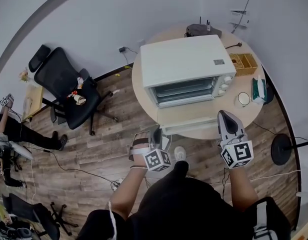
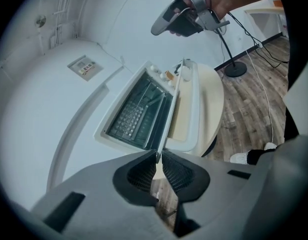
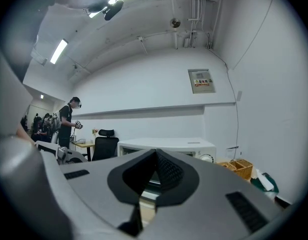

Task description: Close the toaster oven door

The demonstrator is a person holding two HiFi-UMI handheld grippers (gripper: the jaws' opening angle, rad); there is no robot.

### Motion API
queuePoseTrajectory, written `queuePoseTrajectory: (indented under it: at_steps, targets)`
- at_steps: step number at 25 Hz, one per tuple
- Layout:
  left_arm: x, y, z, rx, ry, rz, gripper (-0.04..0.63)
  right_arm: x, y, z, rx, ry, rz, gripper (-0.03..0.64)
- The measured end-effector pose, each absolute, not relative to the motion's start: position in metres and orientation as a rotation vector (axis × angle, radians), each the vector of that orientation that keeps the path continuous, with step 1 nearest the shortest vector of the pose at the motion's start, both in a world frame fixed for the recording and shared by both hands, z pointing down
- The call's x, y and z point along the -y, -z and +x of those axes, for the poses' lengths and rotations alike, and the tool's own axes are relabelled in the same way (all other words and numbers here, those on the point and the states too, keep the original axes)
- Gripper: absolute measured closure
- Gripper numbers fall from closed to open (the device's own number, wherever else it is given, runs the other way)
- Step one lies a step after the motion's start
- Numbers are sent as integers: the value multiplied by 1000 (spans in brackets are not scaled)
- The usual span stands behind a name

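At lower centre-left of the head view, the left hand-held gripper (image 1: 155, 132) is clenched on the free edge of the toaster oven door (image 1: 188, 118). The door lies folded down and open in mid-frame. Behind it the toaster oven (image 1: 181, 61) stands on the round surface (image 1: 250, 113). At lower right, the right hand-held gripper (image 1: 224, 115) hangs clenched on nothing. The grasp looks made, but the whole upward swing is left.
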State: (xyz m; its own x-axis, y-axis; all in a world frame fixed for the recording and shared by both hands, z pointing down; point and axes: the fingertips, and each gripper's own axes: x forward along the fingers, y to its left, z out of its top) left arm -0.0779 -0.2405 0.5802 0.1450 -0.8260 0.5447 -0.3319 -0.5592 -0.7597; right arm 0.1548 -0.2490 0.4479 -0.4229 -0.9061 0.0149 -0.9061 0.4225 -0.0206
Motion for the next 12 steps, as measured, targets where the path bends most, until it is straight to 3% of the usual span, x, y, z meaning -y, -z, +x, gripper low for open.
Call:
queuePoseTrajectory:
  at_steps: [12]
  targets:
    - [269, -552, -80, -1168, 1319, -1963, 557, 273, -439, 167, 2670, -37, 1697, 617]
